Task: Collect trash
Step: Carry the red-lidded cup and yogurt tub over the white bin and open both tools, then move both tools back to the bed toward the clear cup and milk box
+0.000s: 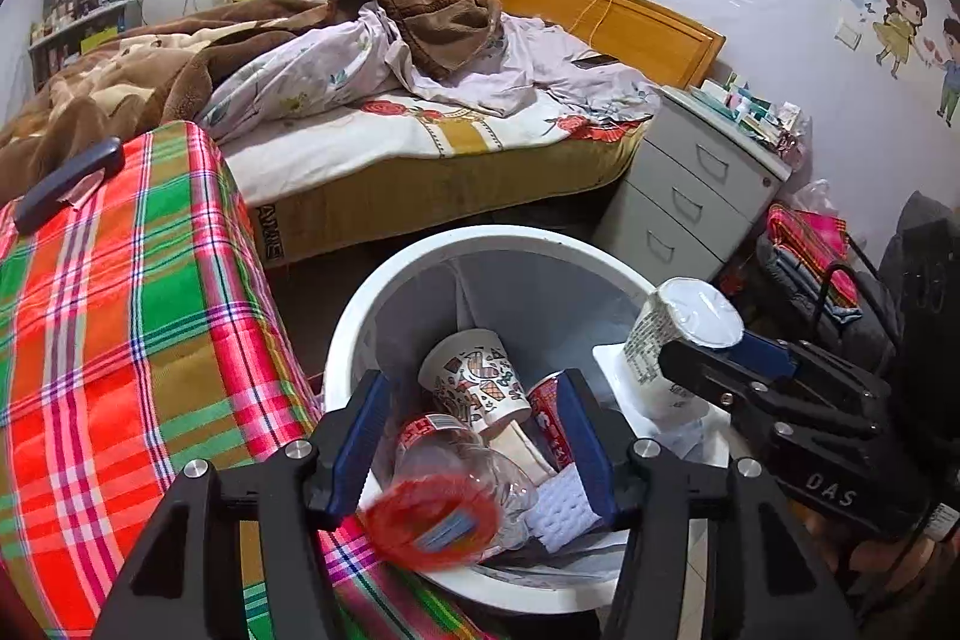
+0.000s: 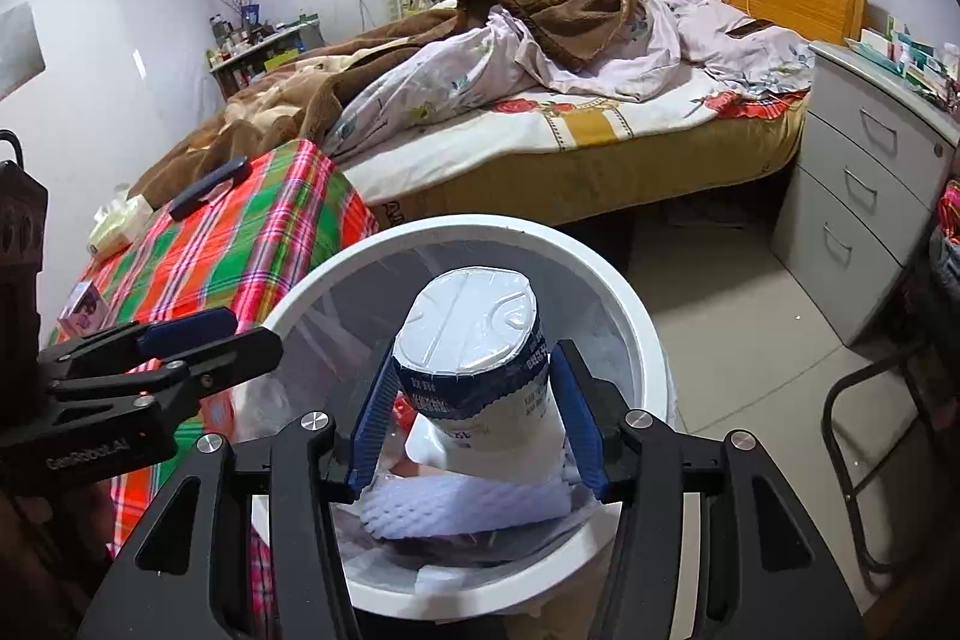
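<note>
From the left wrist view, your left gripper (image 1: 474,436) hangs over the white bin (image 1: 354,334) with its jaws apart. A crumpled clear plastic bottle with a red label (image 1: 447,496), blurred, sits just below the pads, and nothing appears to press on it, so I judge it is dropping or has already landed in the bin. The bin is round, smooth plastic, lined with a grey bag, and already holds a printed paper cup (image 1: 474,382) and a piece of white foam netting (image 1: 564,511). The bin stands just beside the plaid cloth (image 1: 120,316) in red, green and orange. Your right gripper (image 1: 708,358) comes in from the right, carrying a white carton (image 1: 672,340).

From the right wrist view, your right gripper (image 2: 471,412) is clamped on that carton (image 2: 474,358) (a tall paper pack with printed sides and a creased, foil-like end facing the camera), and it hangs above the bin's (image 2: 636,316) mouth. The blue pads press on both sides, and the carton gives a little under them.

The step in hand is the drop-off. Next, spread the right jaws so the carton falls inside the rim, then lift both grippers clear.
</note>
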Motion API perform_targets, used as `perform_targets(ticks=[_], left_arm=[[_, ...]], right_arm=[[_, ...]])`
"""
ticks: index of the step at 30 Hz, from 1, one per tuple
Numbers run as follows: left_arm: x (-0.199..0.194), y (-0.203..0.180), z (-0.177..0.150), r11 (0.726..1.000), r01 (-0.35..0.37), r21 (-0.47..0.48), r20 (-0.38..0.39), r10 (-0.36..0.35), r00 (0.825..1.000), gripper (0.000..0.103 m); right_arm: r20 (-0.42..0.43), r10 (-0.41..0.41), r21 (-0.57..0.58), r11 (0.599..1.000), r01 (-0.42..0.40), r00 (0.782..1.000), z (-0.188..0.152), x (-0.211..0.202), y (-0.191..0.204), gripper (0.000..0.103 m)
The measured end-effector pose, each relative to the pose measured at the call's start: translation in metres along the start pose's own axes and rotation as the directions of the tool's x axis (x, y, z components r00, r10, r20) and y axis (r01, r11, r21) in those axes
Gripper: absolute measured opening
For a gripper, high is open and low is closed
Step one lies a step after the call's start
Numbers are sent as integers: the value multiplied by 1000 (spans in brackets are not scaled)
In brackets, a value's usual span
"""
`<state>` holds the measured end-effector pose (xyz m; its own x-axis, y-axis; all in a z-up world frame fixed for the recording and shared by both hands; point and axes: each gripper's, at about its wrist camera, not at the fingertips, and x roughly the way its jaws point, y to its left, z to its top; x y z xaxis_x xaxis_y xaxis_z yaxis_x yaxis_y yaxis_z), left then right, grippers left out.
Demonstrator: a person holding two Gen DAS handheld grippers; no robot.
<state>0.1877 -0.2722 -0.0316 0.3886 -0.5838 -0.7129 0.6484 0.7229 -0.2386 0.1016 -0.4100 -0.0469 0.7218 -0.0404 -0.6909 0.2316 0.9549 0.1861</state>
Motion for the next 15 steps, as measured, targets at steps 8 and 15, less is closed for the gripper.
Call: perform_targets(ticks=[8,15], left_arm=[[-8,5,-3,1000,-15,-7,15,15,1000,58],[-26,10,-7,999,-33,-15,44,33,998,58]], right_arm=[[7,-10,13,1000,10,1000,0,-4,0,65],[25,-7,0,1000,7,1000,1,-11,9,65]])
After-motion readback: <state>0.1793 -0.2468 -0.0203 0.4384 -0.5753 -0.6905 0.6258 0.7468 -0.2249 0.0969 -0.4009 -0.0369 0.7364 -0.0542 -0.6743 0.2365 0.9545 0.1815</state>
